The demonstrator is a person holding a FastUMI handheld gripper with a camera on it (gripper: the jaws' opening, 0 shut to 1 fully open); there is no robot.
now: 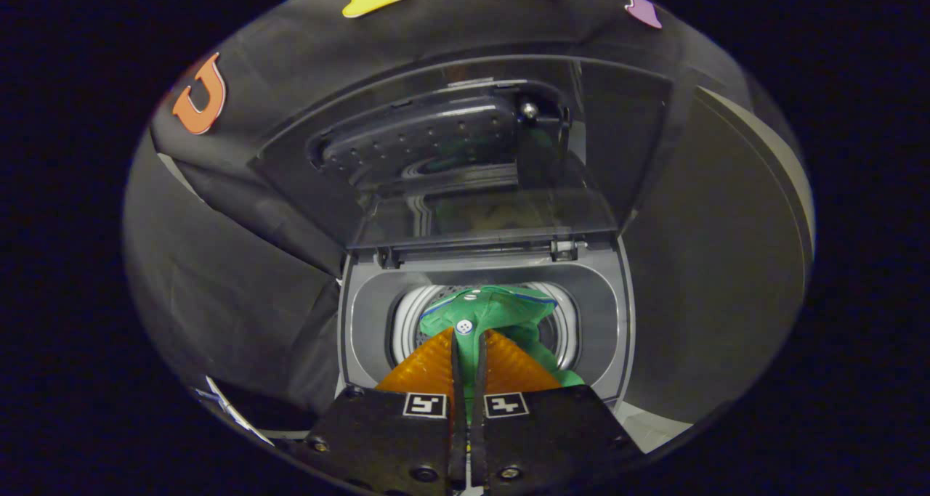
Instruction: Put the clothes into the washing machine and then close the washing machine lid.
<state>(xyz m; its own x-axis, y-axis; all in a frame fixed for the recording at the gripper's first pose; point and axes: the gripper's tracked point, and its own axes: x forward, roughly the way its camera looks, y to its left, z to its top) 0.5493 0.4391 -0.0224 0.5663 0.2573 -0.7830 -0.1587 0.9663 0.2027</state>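
Clothes: green garment (pixel 501 314) pinched between the fingers, hanging over the drum opening (pixel 407 322).
Gripper (pixel 468 343): fingers clamped together on the fabric.
Lid (pixel 450 147): raised upright, beyond the drum.

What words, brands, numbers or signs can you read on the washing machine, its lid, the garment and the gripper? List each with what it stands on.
Washing machine and its open lid: no readable text.
Green garment, pinched between the shut gripper fingers over the drum: none, just a white button.
Gripper body: two square coded markers, patterns, not words.
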